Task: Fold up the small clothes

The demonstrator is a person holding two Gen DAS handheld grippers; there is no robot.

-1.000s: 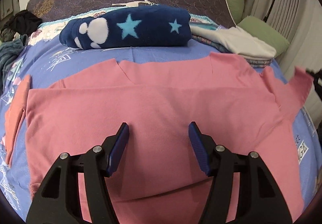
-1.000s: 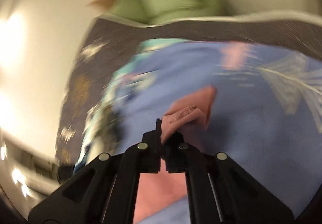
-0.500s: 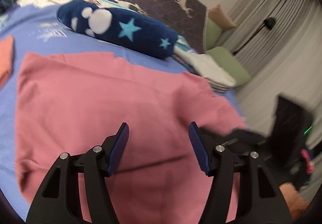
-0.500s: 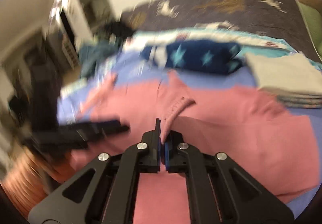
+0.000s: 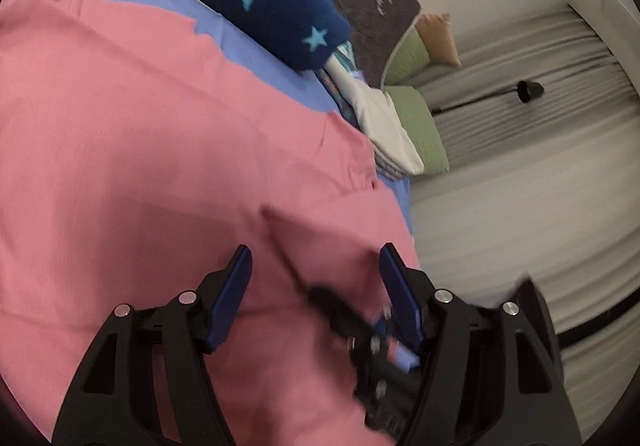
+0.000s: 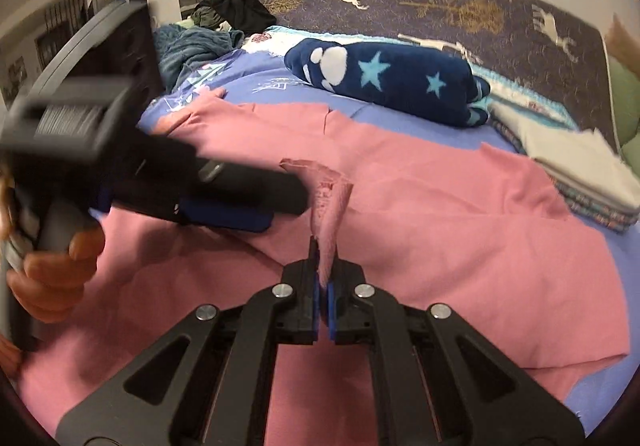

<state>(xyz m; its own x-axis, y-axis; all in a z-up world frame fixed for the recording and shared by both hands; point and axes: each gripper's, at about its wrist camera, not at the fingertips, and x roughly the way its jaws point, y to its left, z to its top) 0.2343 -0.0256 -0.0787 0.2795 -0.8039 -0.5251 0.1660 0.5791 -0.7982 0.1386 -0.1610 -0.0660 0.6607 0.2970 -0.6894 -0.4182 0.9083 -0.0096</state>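
Bed [image 6: 400,125]: the blue-lilac sheet fills the middle of both views, with a dark deer-print headboard [image 6: 440,9] across the top of the right wrist view.
Pink garment [image 6: 440,213]: spread nearly flat across the bed, covering the centre and lower half of both frames; one edge is lifted into a peak at centre frame in the right wrist view.
Star blanket roll [image 6: 384,77]: navy fleece with pale stars, lying beyond the garment towards the headboard, apart from it.
Folded pile [image 6: 576,161]: pale cloths stacked at the right edge, just beside the garment's far corner.
Left gripper [image 5: 316,294]: its jaws have just been opening and stand spread above the pink cloth at the lower centre of its own view, nothing pinched between them; a hand [image 6: 52,278] grips its handle at the left edge of the right wrist view.
Right gripper [image 6: 324,278]: pressed together on a pinch of the pink garment's edge, lower centre of its frame, the cloth rising out of the pads.
Step in hand: by my reading, a side flap or sleeve is being carried over the garment's body for the first fold.
Next move: it looks to call for laying the pinched edge flat on the body and letting go, while the spread gripper steadies or smooths the cloth.
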